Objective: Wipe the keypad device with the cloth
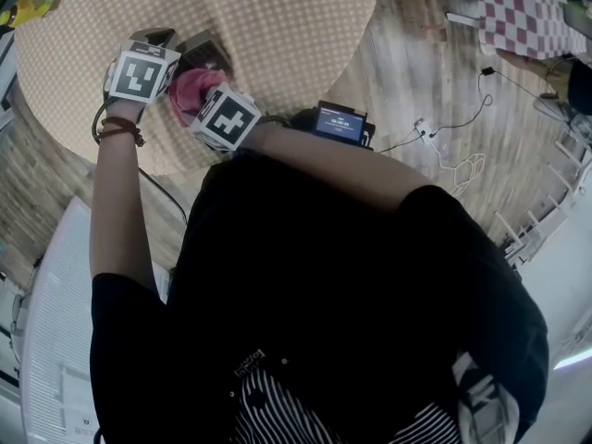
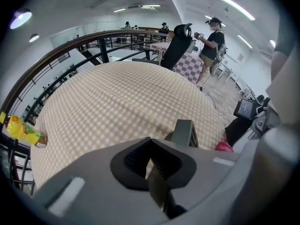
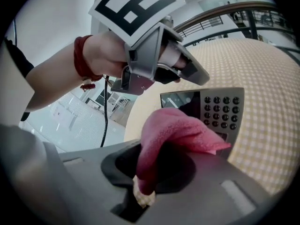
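The grey keypad device [image 3: 219,108] lies near the front edge of a round table with a checked cover [image 1: 231,26]; its screen and dark round keys face up. My left gripper [image 1: 141,74] reaches over the device's top end, and in the left gripper view the jaws [image 2: 159,172] are shut on its grey edge [image 2: 185,132]. My right gripper [image 1: 225,118] sits just right of it, shut on a pink cloth [image 3: 176,130]. The cloth drapes over the device's lower part, below the screen. In the head view the cloth [image 1: 191,89] shows between the two marker cubes, and most of the device is hidden.
A yellow packet [image 2: 23,132] lies at the table's left edge. On the wooden floor to the right are a small screen unit [image 1: 340,123] and loose cables [image 1: 444,146]. A black chair [image 2: 180,43], a checked table [image 1: 518,17] and a standing person [image 2: 213,46] are beyond.
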